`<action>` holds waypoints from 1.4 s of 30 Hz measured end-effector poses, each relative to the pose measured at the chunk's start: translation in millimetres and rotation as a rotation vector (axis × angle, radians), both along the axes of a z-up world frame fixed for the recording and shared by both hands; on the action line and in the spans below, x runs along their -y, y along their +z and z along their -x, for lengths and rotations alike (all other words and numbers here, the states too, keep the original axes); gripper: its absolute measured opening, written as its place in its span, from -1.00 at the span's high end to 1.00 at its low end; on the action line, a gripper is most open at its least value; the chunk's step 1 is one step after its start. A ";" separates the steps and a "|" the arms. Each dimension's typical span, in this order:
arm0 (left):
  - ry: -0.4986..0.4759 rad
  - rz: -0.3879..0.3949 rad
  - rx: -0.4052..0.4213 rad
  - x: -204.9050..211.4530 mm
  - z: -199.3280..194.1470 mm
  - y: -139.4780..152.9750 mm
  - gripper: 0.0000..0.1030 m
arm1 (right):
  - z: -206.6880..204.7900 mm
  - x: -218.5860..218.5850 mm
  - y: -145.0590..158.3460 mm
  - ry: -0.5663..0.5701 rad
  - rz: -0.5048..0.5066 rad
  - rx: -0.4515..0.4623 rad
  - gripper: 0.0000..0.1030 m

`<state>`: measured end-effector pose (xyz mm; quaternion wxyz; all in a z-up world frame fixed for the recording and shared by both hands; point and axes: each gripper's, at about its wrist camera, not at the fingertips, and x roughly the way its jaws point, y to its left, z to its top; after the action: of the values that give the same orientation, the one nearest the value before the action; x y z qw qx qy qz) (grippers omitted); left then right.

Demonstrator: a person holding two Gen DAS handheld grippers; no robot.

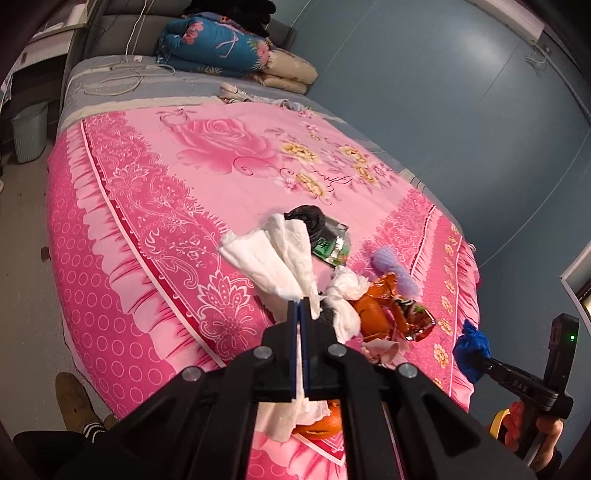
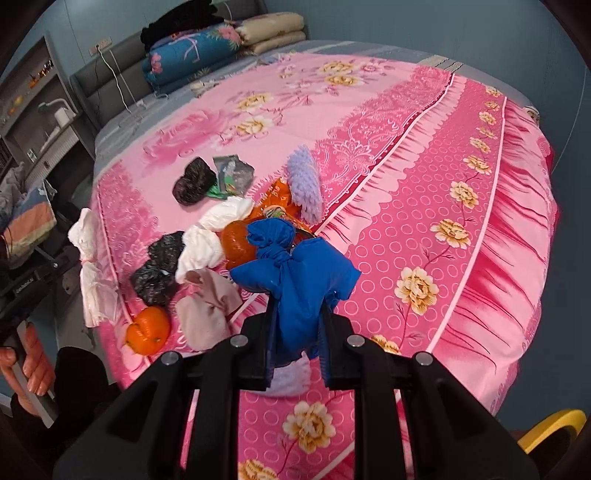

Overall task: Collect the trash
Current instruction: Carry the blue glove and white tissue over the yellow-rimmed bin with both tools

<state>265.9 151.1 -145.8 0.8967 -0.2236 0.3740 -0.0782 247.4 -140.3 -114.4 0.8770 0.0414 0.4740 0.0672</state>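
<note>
Pink floral bedspread point(image 1: 207, 155), folded blue floral quilt point(image 1: 218, 46) by headboard, beige cushions point(image 2: 271, 31), pale bin point(image 1: 29, 134) on floor

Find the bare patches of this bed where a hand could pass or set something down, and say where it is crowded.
Free: the bedspread right of the purple brush, out to the bed's edge, and the stretch between the trash and the folded quilts. Crowded: the near corner, with black bags, white tissue wads, orange wrapper and tangerine.

The left tongs point(image 1: 299, 306) have a black frame with round silver screws and thin blue fingers. The right tongs point(image 2: 297, 325) have the same black frame and silver screws. A dark trouser leg point(image 1: 48, 446), a striped sock point(image 1: 92, 430) and a brown slipper point(image 1: 72, 400) show below.
</note>
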 end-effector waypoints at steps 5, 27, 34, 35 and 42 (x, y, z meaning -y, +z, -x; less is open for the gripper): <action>-0.013 -0.006 0.036 7.5 18.7 19.2 0.98 | 30.6 11.6 23.8 -0.008 -0.048 0.039 0.65; -0.202 -0.037 0.195 95.0 96.0 98.6 0.97 | 180.1 75.7 105.1 -0.073 -0.179 0.227 0.65; -0.313 -0.032 0.234 143.0 117.7 120.8 0.97 | 213.1 102.3 130.6 -0.127 -0.194 0.298 0.64; -0.324 -0.030 0.237 145.7 118.6 121.9 0.97 | 219.3 107.9 135.1 -0.140 -0.201 0.308 0.64; -0.423 -0.011 0.264 184.7 138.1 138.3 0.97 | 247.1 127.8 153.0 -0.185 -0.192 0.367 0.64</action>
<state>127.8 -33.6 -7.5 0.9026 -0.1231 0.2925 -0.2908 0.3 -268.1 38.6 0.9430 0.1549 0.2922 0.0376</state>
